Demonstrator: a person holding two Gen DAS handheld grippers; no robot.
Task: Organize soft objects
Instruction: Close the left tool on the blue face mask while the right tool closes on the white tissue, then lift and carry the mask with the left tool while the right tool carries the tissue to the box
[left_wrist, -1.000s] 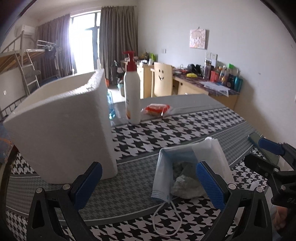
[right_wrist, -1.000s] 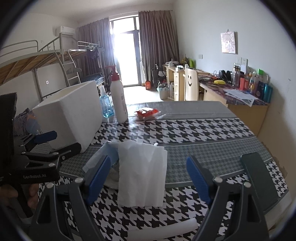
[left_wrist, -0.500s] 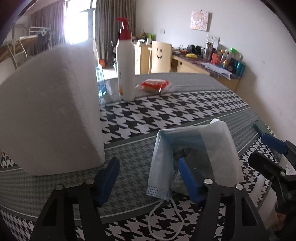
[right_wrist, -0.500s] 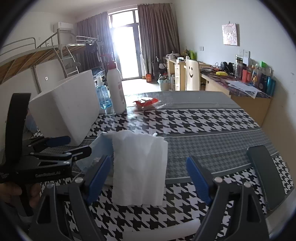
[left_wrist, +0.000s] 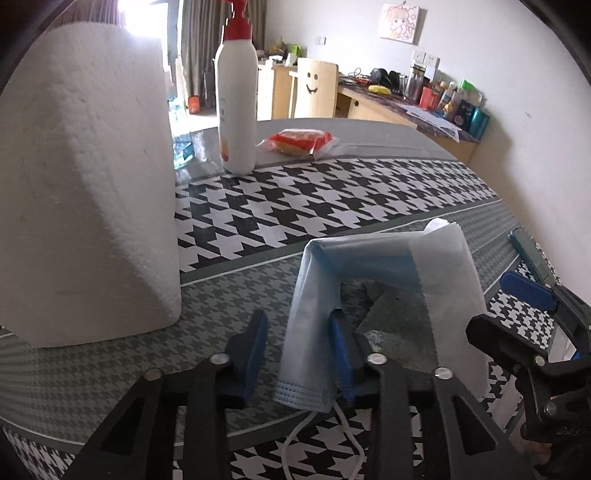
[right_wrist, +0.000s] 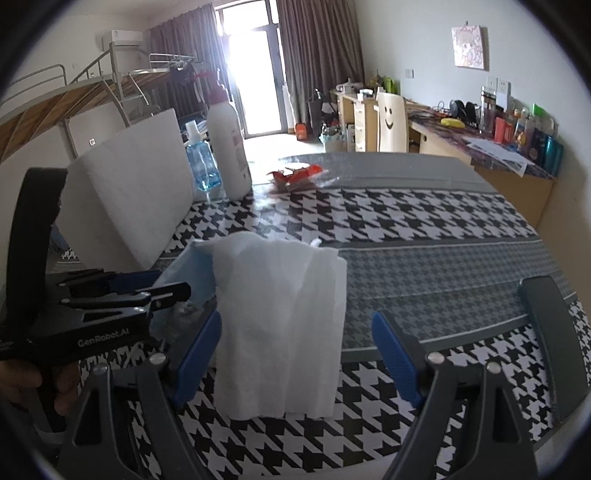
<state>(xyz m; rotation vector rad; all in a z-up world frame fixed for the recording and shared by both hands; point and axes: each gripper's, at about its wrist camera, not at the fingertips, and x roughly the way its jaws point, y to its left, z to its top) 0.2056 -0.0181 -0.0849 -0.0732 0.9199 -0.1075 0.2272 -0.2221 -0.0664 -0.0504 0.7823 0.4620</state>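
Both grippers have dropped closer to the surface (left_wrist: 369, 192): the left gripper (left_wrist: 297, 354) is closing around the near edge of the mask (left_wrist: 314, 314), apparently to lift it, while the right gripper (right_wrist: 295, 358) hangs wide open astride the tissue (right_wrist: 280, 325) draped over it.

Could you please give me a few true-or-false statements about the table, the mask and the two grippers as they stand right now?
1. The face mask lies between the left gripper jaws as they close. True.
2. The right gripper is clamped shut. False: it stands wide open around the white tissue.
3. The pump bottle lies on its side. False: it stands upright.
4. The foam box sits on the houndstooth tablecloth. True.
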